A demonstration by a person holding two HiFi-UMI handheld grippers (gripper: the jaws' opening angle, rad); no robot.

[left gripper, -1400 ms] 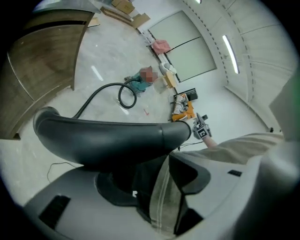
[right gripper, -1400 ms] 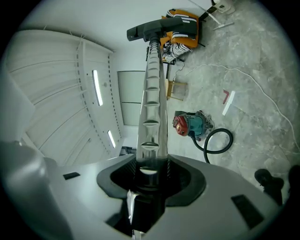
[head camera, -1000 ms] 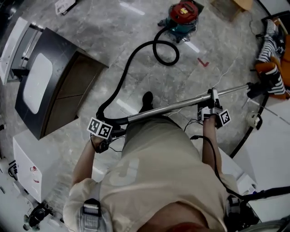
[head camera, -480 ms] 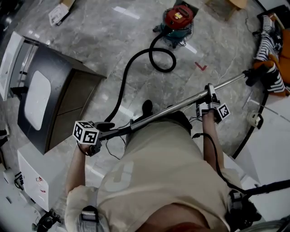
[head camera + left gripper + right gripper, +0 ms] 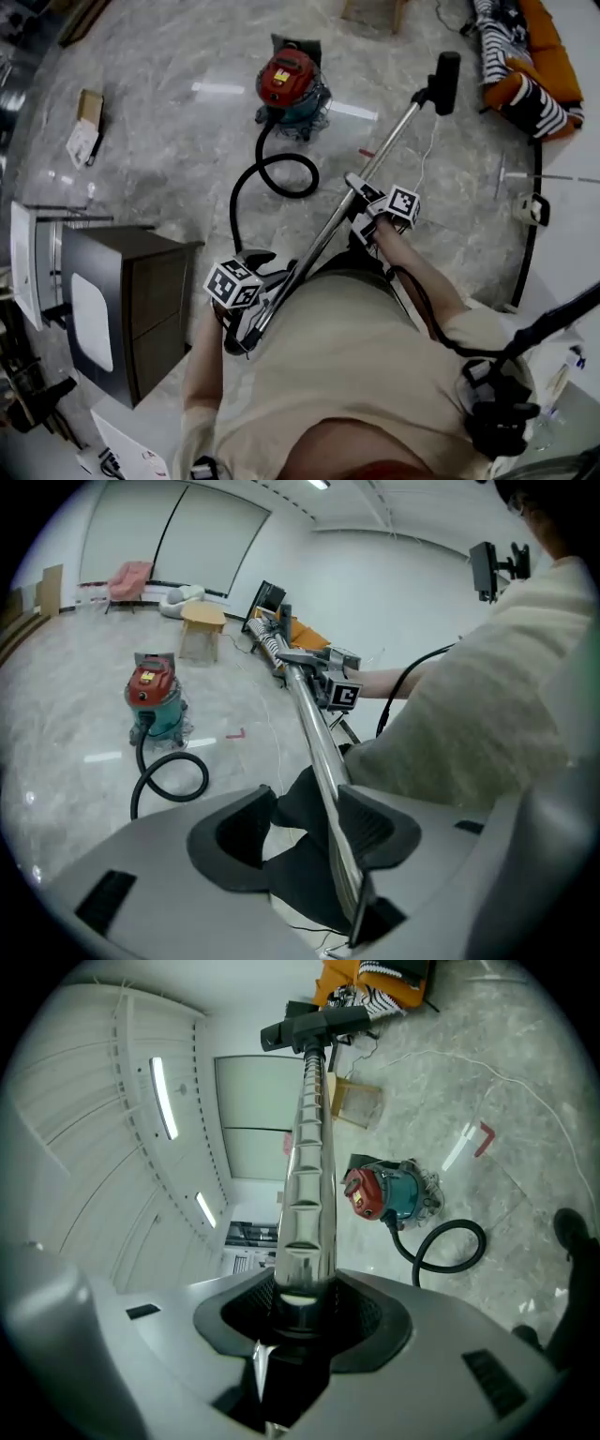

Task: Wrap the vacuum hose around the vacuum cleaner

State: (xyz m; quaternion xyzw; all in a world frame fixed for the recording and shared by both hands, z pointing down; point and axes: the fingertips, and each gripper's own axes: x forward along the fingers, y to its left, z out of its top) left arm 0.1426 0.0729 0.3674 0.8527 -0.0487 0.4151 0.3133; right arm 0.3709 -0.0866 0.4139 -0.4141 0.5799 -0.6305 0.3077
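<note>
I am holding the vacuum's metal wand (image 5: 375, 159) in both tools, lifted off the floor (image 5: 169, 122). My left gripper (image 5: 309, 810) is gripping the near end: its fingers (image 5: 375, 822) are standing fairly wide, with the black handle piece filling the space between them and the shiny tube lying along the right-hand one. My right gripper (image 5: 302, 1302) is working further up the tube, its fingers (image 5: 366, 1316) clamping the metal from both sides. The floor nozzle (image 5: 447, 80) at the far end is pointing up and away from me.

The vacuum cleaner (image 5: 291, 80), red on top and teal below, is standing on the floor well ahead of me. The hose (image 5: 232, 220) is leaving its body, lying in one loose loop on the floor just beside it, then trailing back across the floor to the end I am holding in my left.

As I am judging it, the wrapping itself is not yet begun: no turn of hose is lying around the machine's body, and that single loop is resting beside it, not around it. What is done is only the pickup of the wand. I am still needing to bring it in close, lead the hose around the canister turn by turn, and settle the wand against it.
</note>
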